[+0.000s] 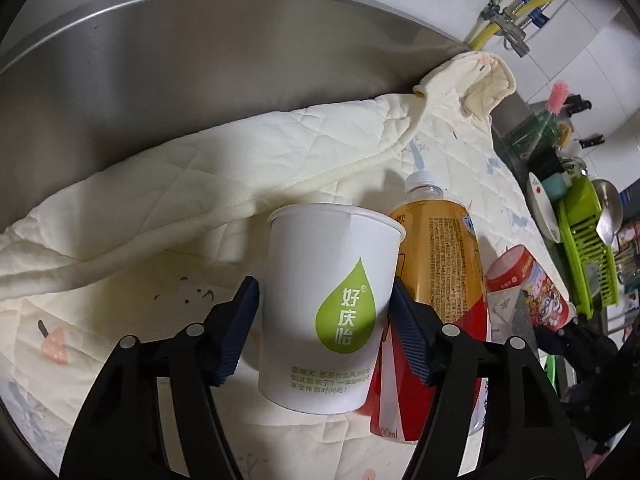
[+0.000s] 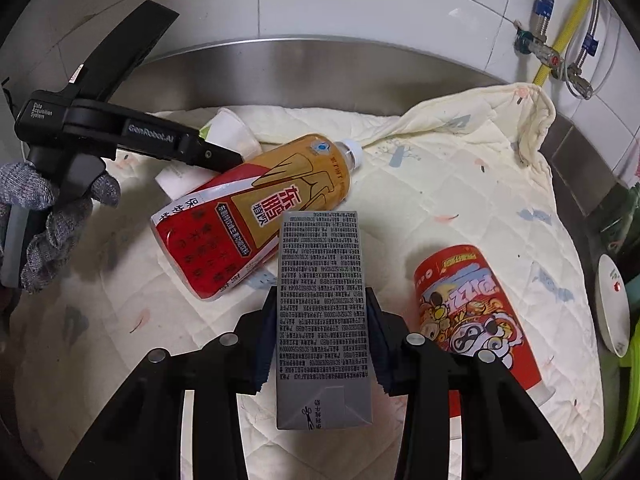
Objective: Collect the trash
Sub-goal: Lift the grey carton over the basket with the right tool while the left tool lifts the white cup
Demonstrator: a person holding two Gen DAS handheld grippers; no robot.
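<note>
A white paper cup [image 1: 320, 300] with a green drop logo lies on the cream quilted cloth [image 1: 200, 168], mouth toward the back. My left gripper [image 1: 322, 288] straddles it; its blue pads [image 1: 236, 328] sit close to the cup's sides, with a thin gap on the left, so it is open. My right gripper [image 2: 322, 294] is shut on a grey printed carton [image 2: 322, 320], pads pressed on both its sides. Beside the cup lies an amber drink bottle [image 1: 440, 248] [image 2: 256, 216] with a red label. A red snack cup [image 2: 468, 308] [image 1: 536, 288] lies to the right.
A steel wall [image 2: 320, 64] curves behind the cloth [image 2: 460, 184], with white tiles above. A gloved hand [image 2: 48, 216] holds the left tool at far left. Pipes and a yellow hose [image 2: 560, 52] run up the right wall. A green dish rack [image 1: 588, 240] and a plate [image 2: 612, 304] stand right.
</note>
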